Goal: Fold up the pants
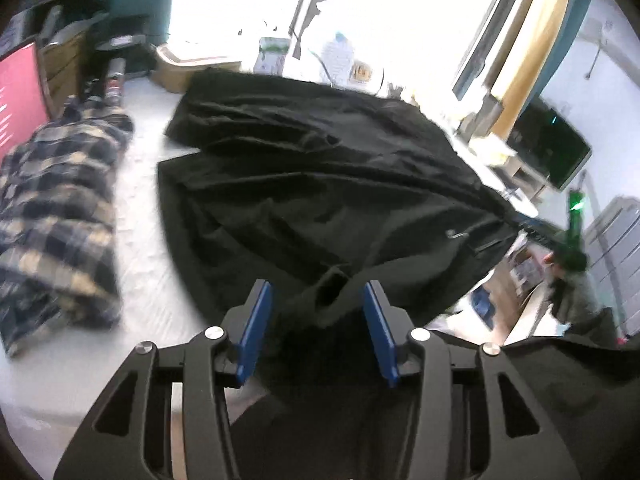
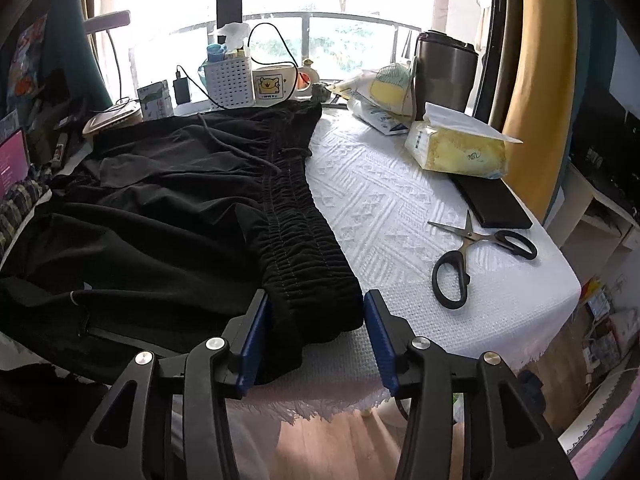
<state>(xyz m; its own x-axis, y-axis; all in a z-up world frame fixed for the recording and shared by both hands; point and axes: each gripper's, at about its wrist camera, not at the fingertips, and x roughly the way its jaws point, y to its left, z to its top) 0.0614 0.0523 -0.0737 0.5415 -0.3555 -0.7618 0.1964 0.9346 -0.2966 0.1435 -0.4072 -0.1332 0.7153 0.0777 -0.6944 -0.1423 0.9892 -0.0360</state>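
Bright window (image 2: 320, 0); wooden floor (image 2: 328, 448)

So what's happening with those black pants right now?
Left gripper open, cloth between. Right gripper open, straddling waistband. Black pants spread, unfolded. Scissors nearby, clear.

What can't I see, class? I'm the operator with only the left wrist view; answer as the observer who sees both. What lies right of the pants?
Observer: Black-handled scissors lie on the white tablecloth, apart from the pants.
Operator: Anything beyond them?
Observer: An opened tissue pack, next to a flat black slab.
Operator: Where's the right gripper?
Observer: The right gripper straddles the elastic waistband at the near table edge, jaws open.
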